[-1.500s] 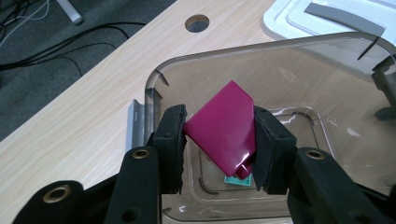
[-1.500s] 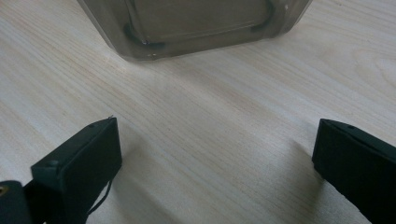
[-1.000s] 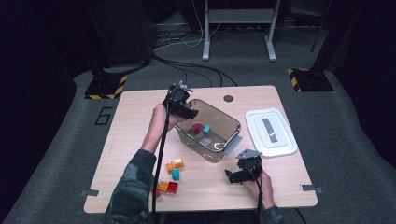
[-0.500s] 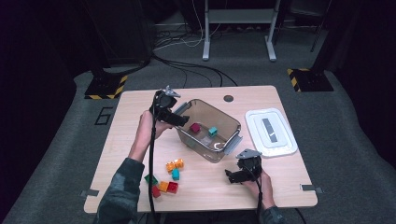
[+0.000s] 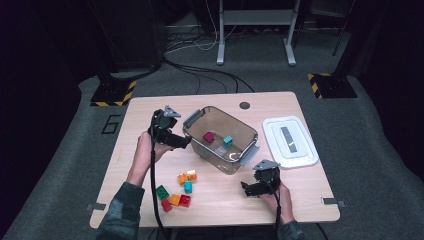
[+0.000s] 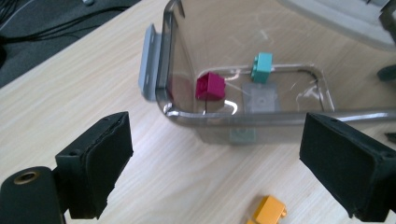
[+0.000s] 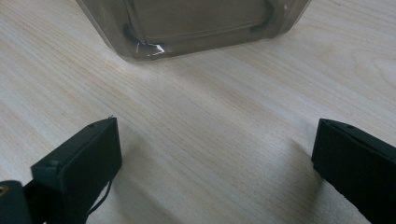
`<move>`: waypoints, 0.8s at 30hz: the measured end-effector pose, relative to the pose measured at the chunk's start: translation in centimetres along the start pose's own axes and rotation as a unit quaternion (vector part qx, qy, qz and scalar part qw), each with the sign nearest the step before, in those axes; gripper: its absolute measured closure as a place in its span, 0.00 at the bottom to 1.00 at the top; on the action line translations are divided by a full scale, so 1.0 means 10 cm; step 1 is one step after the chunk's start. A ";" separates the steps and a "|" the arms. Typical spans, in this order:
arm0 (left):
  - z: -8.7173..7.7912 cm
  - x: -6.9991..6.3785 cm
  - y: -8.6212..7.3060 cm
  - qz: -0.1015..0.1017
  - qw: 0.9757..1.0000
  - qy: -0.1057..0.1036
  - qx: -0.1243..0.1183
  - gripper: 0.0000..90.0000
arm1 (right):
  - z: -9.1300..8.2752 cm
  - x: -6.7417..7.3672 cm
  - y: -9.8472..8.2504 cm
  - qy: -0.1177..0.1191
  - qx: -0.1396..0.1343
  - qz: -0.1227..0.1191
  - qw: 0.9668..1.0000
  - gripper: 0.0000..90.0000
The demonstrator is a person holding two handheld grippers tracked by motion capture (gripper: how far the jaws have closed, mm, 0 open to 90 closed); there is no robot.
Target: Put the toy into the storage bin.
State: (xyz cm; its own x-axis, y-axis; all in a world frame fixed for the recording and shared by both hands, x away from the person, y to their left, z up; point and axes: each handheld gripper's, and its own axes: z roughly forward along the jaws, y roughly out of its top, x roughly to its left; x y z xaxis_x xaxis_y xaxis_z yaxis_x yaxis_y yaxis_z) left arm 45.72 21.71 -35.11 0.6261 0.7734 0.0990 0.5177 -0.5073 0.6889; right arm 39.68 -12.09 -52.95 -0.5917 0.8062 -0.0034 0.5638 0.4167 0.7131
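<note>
left gripper [image 5: 181,142] has just spread its jaws wide and backed off from the bin [image 5: 199,120], empty; magenta block [image 6: 210,87] now inside; right gripper [image 5: 246,188] gapes, empty

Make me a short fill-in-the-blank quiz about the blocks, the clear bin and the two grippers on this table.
1. The clear bin holds ____ blocks: a magenta block and a teal block.
2. The white lid lies on the table to the ____ of the bin in the high view.
3. The left gripper has its jaws ____, with nothing between them.
4. The right gripper rests near the table's ____ edge in the high view.

Missing words: two; right; open; front
</note>
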 end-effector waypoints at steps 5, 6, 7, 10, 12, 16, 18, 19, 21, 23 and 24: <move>-0.03 0.04 -0.17 -0.003 1.000 0.008 0.009 0.09 | 0.00 0.00 0.00 0.000 0.000 0.001 1.000 0.01; -0.04 0.05 -0.21 -0.004 1.000 0.009 0.012 0.09 | 0.00 0.00 0.00 0.001 0.000 0.001 1.000 0.01; -0.04 0.05 -0.23 -0.005 1.000 0.010 0.011 0.09 | 0.00 0.00 0.00 0.000 0.000 0.000 1.000 0.01; -0.06 0.07 -0.33 -0.009 1.000 0.010 0.014 0.08 | 0.00 0.00 0.00 0.000 0.000 0.001 1.000 0.01; -0.06 0.07 -0.41 -0.012 1.000 0.010 0.014 0.08 | 0.00 0.00 0.00 0.001 0.000 0.001 1.000 0.01; -0.05 0.07 -0.54 -0.017 1.000 0.010 0.019 0.07 | 0.00 0.00 0.00 0.001 0.000 0.001 1.000 0.01; -0.03 0.08 -0.59 -0.020 1.000 0.006 0.022 0.07 | 0.00 0.00 0.00 0.000 0.000 0.000 1.000 0.01; -0.03 0.08 -0.62 -0.023 0.999 0.006 0.025 0.07 | 0.00 0.00 0.00 0.001 0.000 0.001 1.000 0.01; -0.02 0.08 -0.69 -0.030 0.999 0.004 0.028 0.07 | 0.00 0.00 0.00 0.001 0.000 0.001 1.000 0.01; 0.00 0.08 -0.76 -0.035 0.999 0.001 0.029 0.07 | 0.00 0.00 0.00 0.001 0.000 0.001 1.000 0.01; 0.00 0.08 -0.79 -0.036 0.999 0.002 0.031 0.07 | 0.00 0.00 0.00 0.001 0.000 0.001 1.000 0.01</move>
State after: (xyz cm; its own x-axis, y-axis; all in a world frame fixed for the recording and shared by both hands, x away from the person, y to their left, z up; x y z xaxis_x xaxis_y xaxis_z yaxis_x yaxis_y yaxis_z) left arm 42.11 26.30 -40.50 0.5831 0.8106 0.0533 0.5965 -0.4718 0.6493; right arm 39.68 -12.07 -52.95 -0.5919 0.8060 -0.0008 0.5642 0.4151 0.7137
